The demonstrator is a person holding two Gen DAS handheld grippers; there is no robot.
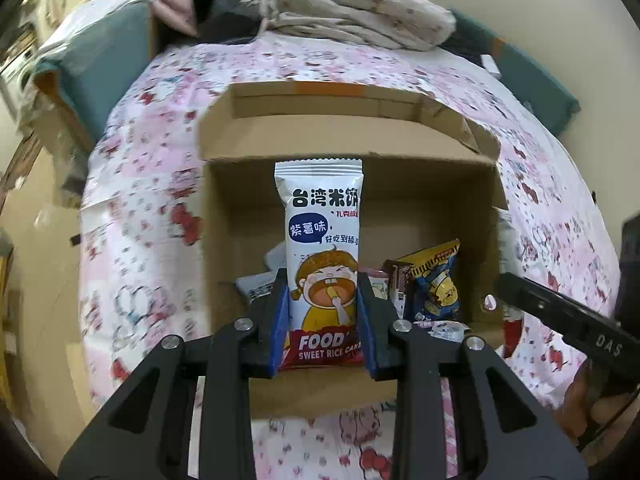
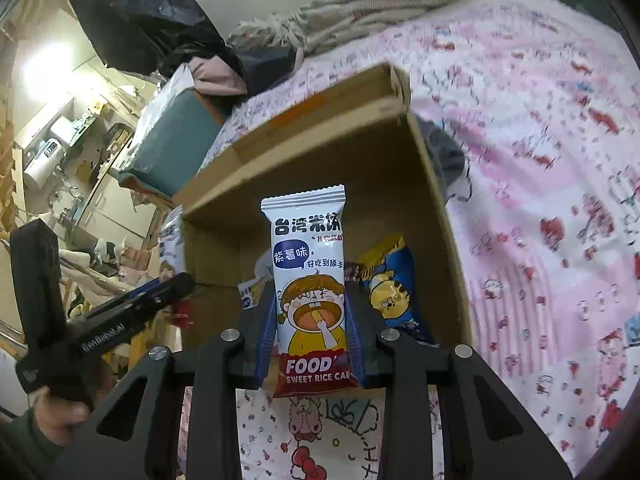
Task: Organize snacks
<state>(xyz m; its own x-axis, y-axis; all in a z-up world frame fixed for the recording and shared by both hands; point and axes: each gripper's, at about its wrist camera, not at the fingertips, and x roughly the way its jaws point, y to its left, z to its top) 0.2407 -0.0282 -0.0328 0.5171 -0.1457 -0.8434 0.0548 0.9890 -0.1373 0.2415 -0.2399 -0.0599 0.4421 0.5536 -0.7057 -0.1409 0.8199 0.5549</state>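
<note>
My left gripper (image 1: 323,280) is shut on a white sweet rice cake packet (image 1: 322,248), held upright over the open cardboard box (image 1: 348,136). My right gripper (image 2: 311,292) is shut on a second, identical rice cake packet (image 2: 310,276), also upright above the box (image 2: 320,152). Inside the box lie a blue and yellow snack bag (image 1: 436,284) (image 2: 390,292), a brown wrapped snack (image 1: 400,280) and small white packets (image 1: 444,328). The right gripper's body shows at the right of the left wrist view (image 1: 560,316). The left gripper's body shows at the left of the right wrist view (image 2: 120,312).
The box sits on a bed with a pink cartoon-print sheet (image 1: 152,184) (image 2: 540,200). A crumpled beige blanket (image 1: 352,12) lies at the bed's far end. A teal cushion (image 1: 100,76) (image 2: 172,148) stands at the left. Shelves and clutter lie beyond the bed's left edge (image 2: 60,148).
</note>
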